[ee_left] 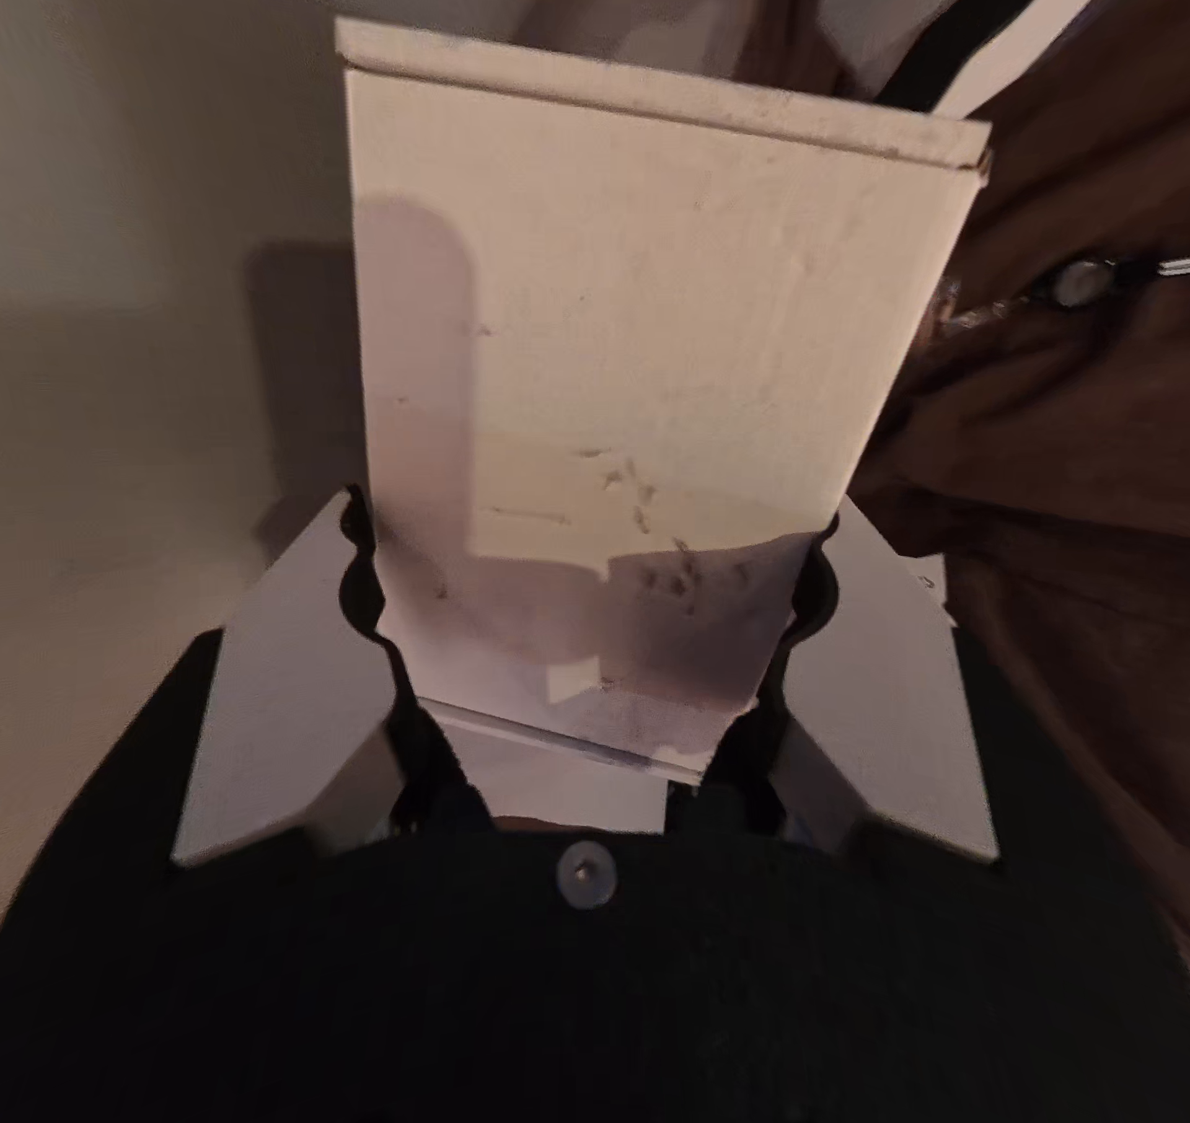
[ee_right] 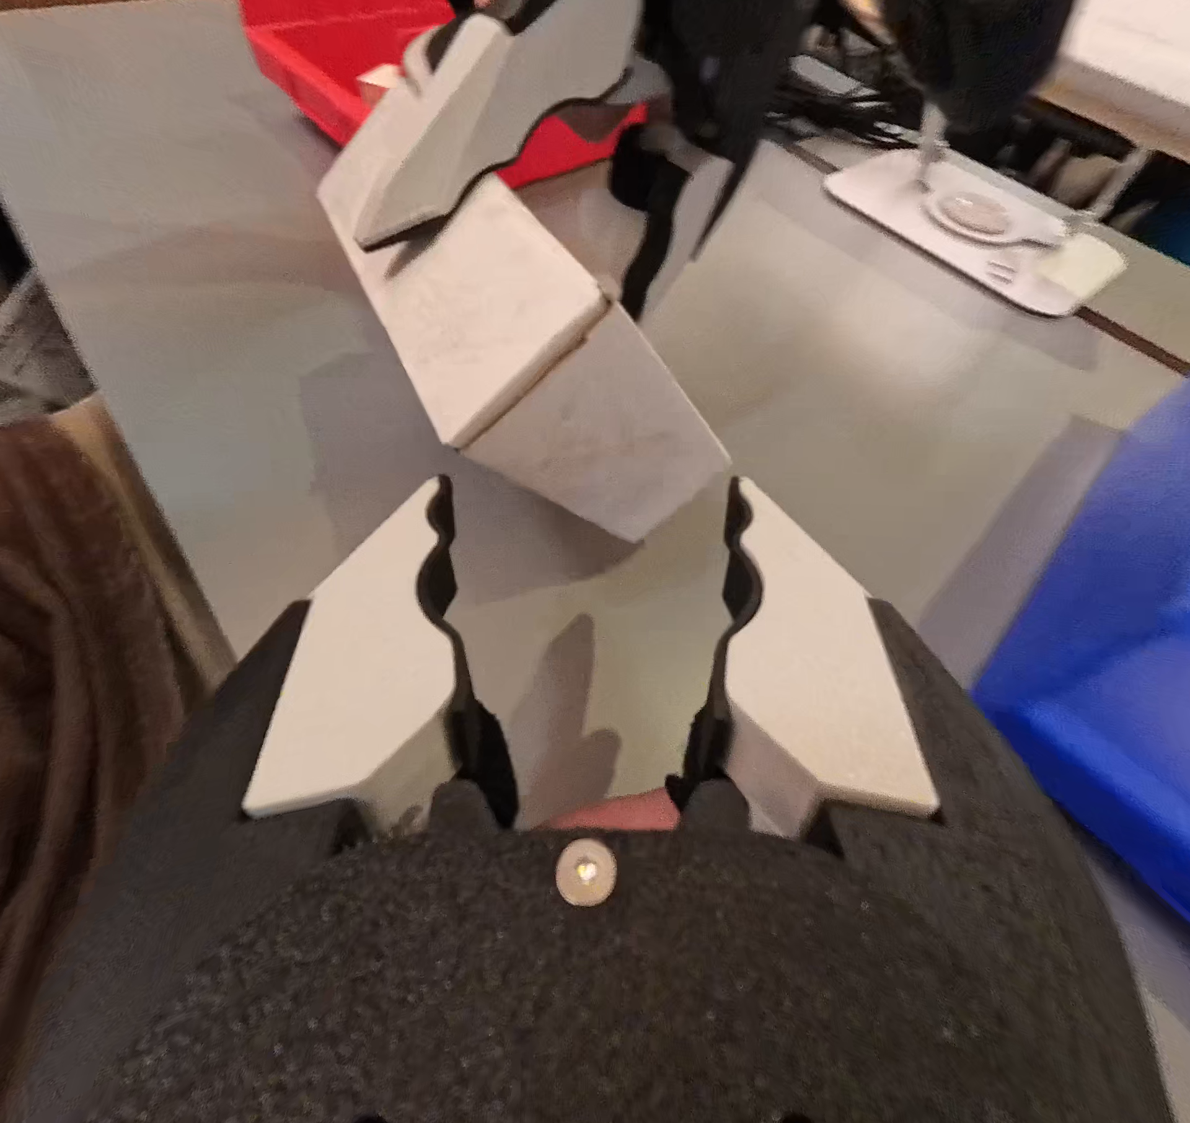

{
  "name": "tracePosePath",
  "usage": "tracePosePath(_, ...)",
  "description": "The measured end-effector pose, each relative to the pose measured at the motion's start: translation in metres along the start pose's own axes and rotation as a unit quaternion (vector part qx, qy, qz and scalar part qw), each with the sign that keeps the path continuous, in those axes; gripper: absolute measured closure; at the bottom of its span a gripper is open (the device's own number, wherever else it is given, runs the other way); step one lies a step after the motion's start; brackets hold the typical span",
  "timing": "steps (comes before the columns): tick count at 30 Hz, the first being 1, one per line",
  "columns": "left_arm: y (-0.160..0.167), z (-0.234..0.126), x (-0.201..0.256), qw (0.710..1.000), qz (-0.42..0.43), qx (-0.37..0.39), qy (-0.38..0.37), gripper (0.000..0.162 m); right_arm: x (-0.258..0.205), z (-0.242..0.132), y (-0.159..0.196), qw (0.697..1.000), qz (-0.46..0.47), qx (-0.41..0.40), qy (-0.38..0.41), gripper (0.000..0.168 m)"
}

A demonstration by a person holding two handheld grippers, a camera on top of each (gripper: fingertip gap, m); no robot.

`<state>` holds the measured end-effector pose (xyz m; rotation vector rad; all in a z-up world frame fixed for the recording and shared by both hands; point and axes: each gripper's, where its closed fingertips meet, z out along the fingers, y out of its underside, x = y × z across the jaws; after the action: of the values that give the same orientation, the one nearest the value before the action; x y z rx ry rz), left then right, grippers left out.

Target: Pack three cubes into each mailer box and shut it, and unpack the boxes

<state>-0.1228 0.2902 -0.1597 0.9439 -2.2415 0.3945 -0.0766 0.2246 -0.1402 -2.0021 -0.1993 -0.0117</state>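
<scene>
The left hand-held gripper (ee_left: pixel 589 583) is clamped on a shut white mailer box (ee_left: pixel 618 332), lifted and tilted above the grey worktop (ee_right: pixel 193 268). The right hand-held gripper (ee_right: pixel 589 532) hangs just beside it, fingers apart and empty.

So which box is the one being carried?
Start at the grey table with the red bin at its far side. In front of that bin, a white mailer box hangs tilted above the tabletop, clamped in the left gripper jaws. It is the only white cardboard box, closed and scuffed.

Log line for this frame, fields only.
left gripper: shut on mailer box, lifted, closed | right gripper: open, empty, near box | red bin: behind
</scene>
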Motion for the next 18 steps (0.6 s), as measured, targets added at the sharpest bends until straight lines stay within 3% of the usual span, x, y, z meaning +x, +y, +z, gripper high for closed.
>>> tracePosePath(3, -0.003, 0.009, 0.016, 0.999, 0.016, -0.008, 0.033, 0.033, -0.014, 0.017, -0.005, 0.999, -0.051, 0.004, -0.008, 0.077)
tracePosePath(7, -0.005, 0.02, 0.016, 0.999, 0.027, -0.01, 0.032, 0.032, -0.016, 0.035, -0.003, 0.99, -0.141, -0.01, -0.012, 0.087)
tracePosePath(9, -0.007, 0.018, 0.014, 0.999, 0.002, 0.022, 0.048, 0.035, -0.015, 0.039, 0.004, 0.991, -0.126, -0.02, -0.05, 0.089)
tracePosePath(11, -0.013, 0.009, 0.022, 0.992, -0.01, 0.087, 0.086, 0.023, -0.01, 0.038, 0.003, 0.992, -0.096, -0.011, -0.077, 0.089)
tracePosePath(12, -0.013, 0.004, 0.021, 0.99, 0.0, 0.12, 0.077, 0.028, -0.005, 0.037, 0.0, 0.993, -0.086, -0.005, -0.079, 0.09)
tracePosePath(13, -0.013, -0.002, 0.016, 0.987, 0.007, 0.149, 0.059, 0.034, 0.001, 0.036, -0.001, 0.994, -0.075, -0.004, -0.08, 0.09)
tracePosePath(15, -0.018, -0.021, 0.008, 0.975, 0.015, 0.222, 0.007, 0.03, 0.013, 0.037, -0.006, 0.996, -0.05, 0.003, -0.077, 0.09)
tracePosePath(18, -0.027, -0.068, 0.009, 0.922, 0.041, 0.373, -0.1, 0.032, 0.025, 0.04, -0.008, 0.995, 0.004, 0.005, -0.101, 0.091)
